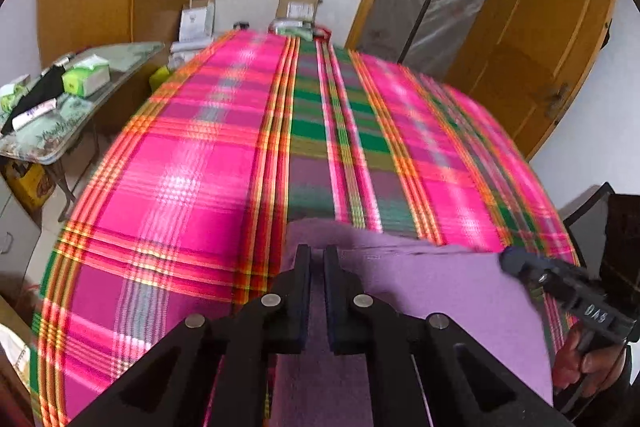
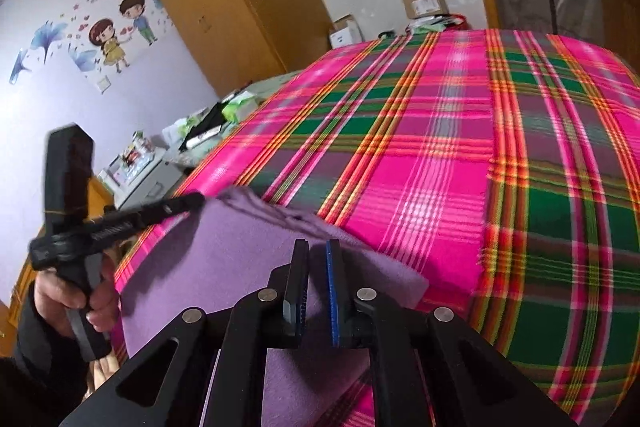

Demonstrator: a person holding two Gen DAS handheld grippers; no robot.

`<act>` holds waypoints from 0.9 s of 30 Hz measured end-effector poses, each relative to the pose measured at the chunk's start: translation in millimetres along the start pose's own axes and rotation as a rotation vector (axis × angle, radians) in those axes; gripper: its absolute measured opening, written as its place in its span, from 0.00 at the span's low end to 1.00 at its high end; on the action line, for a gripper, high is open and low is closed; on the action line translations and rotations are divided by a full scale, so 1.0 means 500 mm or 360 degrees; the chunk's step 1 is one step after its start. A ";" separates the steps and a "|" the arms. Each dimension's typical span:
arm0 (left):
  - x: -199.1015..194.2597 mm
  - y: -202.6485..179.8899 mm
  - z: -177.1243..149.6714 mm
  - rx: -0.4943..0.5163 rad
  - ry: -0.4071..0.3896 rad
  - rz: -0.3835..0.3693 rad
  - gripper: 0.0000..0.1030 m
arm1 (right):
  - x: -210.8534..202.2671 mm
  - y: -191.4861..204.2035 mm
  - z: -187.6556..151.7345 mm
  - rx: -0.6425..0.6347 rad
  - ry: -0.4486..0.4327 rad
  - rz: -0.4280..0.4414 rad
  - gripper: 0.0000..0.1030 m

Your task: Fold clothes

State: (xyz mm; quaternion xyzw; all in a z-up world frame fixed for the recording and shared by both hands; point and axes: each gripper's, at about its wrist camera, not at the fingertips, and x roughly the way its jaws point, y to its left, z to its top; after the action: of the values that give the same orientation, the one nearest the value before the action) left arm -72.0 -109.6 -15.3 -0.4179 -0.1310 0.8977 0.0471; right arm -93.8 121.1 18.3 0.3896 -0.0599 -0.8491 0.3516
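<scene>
Purple fleece cloth point(image 1: 440, 291) is laid on the pink-and-green plaid blanket point(image 1: 180, 167), near edge. Left gripper point(image 1: 317, 255) is pinched on one cloth edge, right gripper point(image 2: 318, 247) on the other; both jaws nearly closed.

The purple garment point(image 1: 440, 291) point(image 2: 224, 259) was a plain, matte, fleece-like cloth with no print. It lay at the near edge of the bed, on the pink, green and orange plaid bedspread point(image 1: 192, 163) point(image 2: 420, 155), well short of the bed's far edge. Its upper layer lay mostly flat and smooth. Along its far side the cloth bunched into several soft ridges and stacked edges, raised a little above the bedspread. Its near part ran out of sight in both wrist views, so its full outline could not be told.
</scene>
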 end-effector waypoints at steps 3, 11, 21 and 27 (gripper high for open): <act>0.002 0.004 0.000 0.0003 0.0020 -0.0014 0.06 | 0.009 -0.018 0.000 0.0045 0.0023 -0.0024 0.07; -0.021 0.052 -0.016 -0.0117 -0.0009 -0.0063 0.06 | 0.029 -0.043 0.000 0.0147 0.0054 0.0022 0.05; -0.133 0.061 -0.096 -0.0155 -0.0171 -0.0096 0.07 | -0.068 -0.010 -0.031 0.0111 -0.0087 0.0109 0.10; -0.111 0.023 -0.131 -0.0052 -0.0128 -0.0067 0.07 | -0.070 0.026 -0.060 0.0034 -0.0041 0.0117 0.10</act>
State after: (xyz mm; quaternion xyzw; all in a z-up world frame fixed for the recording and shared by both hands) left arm 13.8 -118.7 -17.8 -0.3793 -0.1563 0.9104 0.0539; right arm -49.7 139.4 24.3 0.3798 -0.0878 -0.8399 0.3777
